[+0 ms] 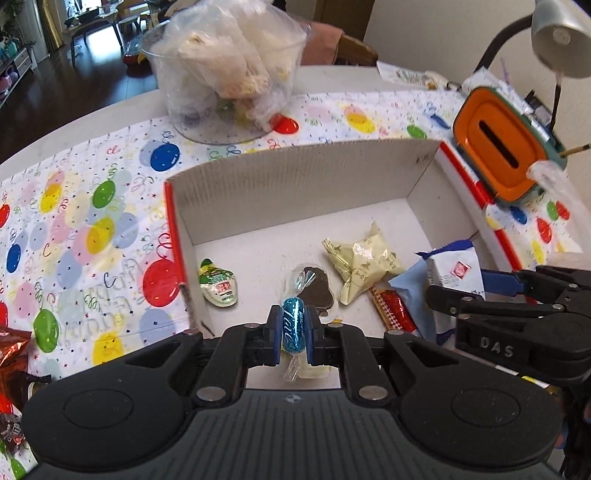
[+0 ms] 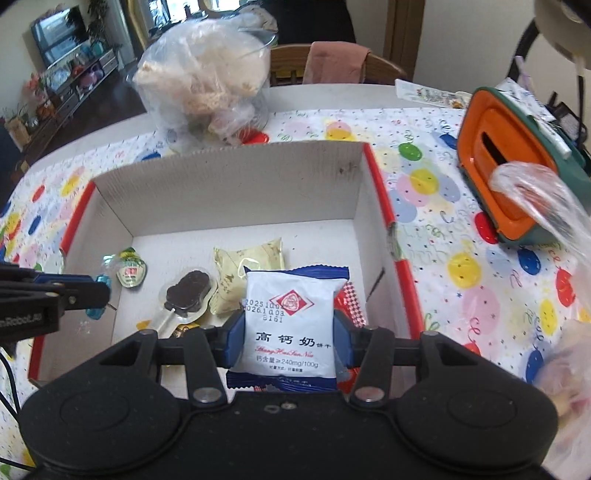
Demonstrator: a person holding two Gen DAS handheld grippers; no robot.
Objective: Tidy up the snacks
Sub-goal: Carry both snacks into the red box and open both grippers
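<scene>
My left gripper [image 1: 293,328] is shut on a blue wrapped candy [image 1: 293,325], held over the near edge of the white cardboard box [image 1: 295,173]. My right gripper [image 2: 290,328] is shut on a white and blue biscuit packet [image 2: 290,325], held over the box's near right part [image 2: 229,184]. Inside the box lie a green-topped jelly cup [image 1: 218,282], a chocolate lollipop [image 1: 317,291], a pale yellow packet [image 1: 364,266] and a red checked bar [image 1: 393,308]. The right gripper shows in the left wrist view [image 1: 461,295] with its packet [image 1: 454,271].
A clear tub with a plastic bag of snacks [image 1: 229,70] stands behind the box. An orange and green container [image 1: 502,147] and a desk lamp [image 1: 561,33] stand at the right. Red and brown wrapped snacks [image 1: 11,369] lie at the left on the balloon-print cloth [image 1: 74,221].
</scene>
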